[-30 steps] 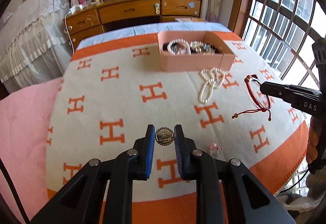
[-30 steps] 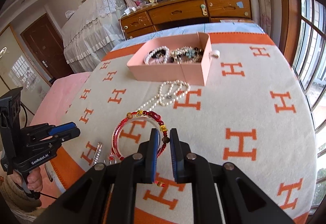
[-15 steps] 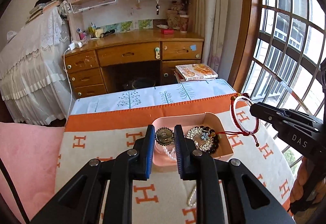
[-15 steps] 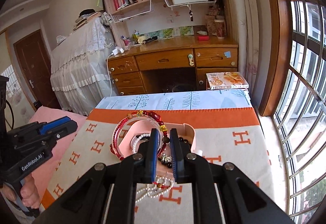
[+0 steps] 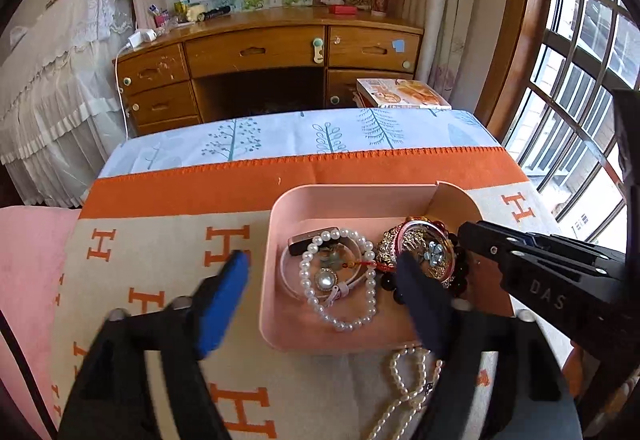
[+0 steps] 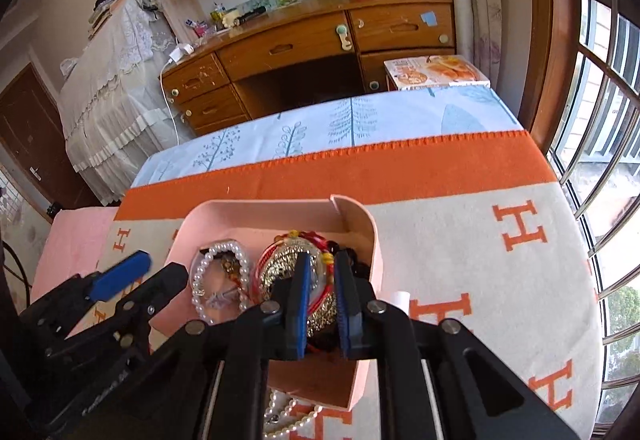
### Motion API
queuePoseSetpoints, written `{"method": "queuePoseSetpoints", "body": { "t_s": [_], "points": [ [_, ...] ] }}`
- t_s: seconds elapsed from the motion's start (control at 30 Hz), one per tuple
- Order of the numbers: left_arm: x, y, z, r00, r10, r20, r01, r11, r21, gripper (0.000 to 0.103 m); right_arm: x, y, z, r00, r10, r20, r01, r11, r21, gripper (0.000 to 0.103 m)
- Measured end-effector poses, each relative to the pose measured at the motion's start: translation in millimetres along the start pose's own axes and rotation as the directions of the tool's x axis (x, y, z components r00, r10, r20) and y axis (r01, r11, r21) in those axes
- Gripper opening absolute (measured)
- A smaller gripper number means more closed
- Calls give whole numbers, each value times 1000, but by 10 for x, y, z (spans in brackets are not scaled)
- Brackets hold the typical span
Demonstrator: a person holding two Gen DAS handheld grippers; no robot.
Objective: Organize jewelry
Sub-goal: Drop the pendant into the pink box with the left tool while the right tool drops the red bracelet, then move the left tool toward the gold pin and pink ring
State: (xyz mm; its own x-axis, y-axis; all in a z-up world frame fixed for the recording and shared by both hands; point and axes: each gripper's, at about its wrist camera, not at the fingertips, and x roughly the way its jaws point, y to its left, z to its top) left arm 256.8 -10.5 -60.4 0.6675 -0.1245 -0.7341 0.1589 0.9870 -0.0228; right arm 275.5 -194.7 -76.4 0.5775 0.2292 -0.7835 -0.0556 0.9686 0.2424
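The pink tray sits on the orange-and-cream blanket with several pieces inside. My left gripper hovers over its left half, jaws opening wide, nothing held. The round gold brooch lies loose below, inside a pearl bracelet. My right gripper is down in the tray's right end, shut on the red bead bracelet, which rests over a gold ornament. In the right wrist view my left gripper stands spread. The right gripper enters the left wrist view from the right.
A pearl necklace lies on the blanket just in front of the tray. A small white piece sits by the tray's right wall. Beyond the bed stand a wooden desk and a book. Windows line the right side.
Both grippers travelled forward from the near blanket to the tray. The left let go of the gold brooch, now lying in the tray. The right lowered the red bracelet into the tray.
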Motion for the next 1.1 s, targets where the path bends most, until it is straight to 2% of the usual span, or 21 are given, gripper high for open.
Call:
{"method": "queuePoseSetpoints", "body": {
  "t_s": [0.07, 0.17, 0.4, 0.5, 0.7, 0.77, 0.9, 1.1],
  "points": [
    [-179, 23, -50, 998, 28, 55, -29, 999, 13, 90, -15, -2, -60, 1000, 10, -1, -10, 1000, -4, 12],
    [-402, 79, -109, 996, 41, 82, -41, 999, 7, 91, -84, 22, -171, 1000, 21, -9, -21, 1000, -4, 12],
    [-940, 282, -377, 991, 74, 110, -68, 996, -54, 100, -531, 196, -469, 995, 98, 36, -98, 995, -16, 12],
    [-1165, 339, -529, 986, 101, 132, -94, 994, -62, 100, -742, 311, -644, 990, 131, 45, -129, 991, -41, 12],
    [-1454, 443, -834, 985, 126, 119, -117, 990, -82, 101, -1090, 539, -980, 985, 164, 58, -157, 983, -98, 13],
    [-1536, 465, -928, 986, 123, 115, -114, 990, -83, 101, -1193, 593, -1079, 983, 174, 63, -166, 980, -112, 15],
    [-1690, 466, -1103, 984, 134, 117, -126, 989, -73, 101, -1403, 689, -1269, 980, 177, 93, -163, 976, -147, 31],
    [-1859, 371, -1316, 983, 134, 124, -129, 991, -47, 102, -1570, 732, -1487, 975, 200, 95, -183, 969, -165, 32]
  ]
}}
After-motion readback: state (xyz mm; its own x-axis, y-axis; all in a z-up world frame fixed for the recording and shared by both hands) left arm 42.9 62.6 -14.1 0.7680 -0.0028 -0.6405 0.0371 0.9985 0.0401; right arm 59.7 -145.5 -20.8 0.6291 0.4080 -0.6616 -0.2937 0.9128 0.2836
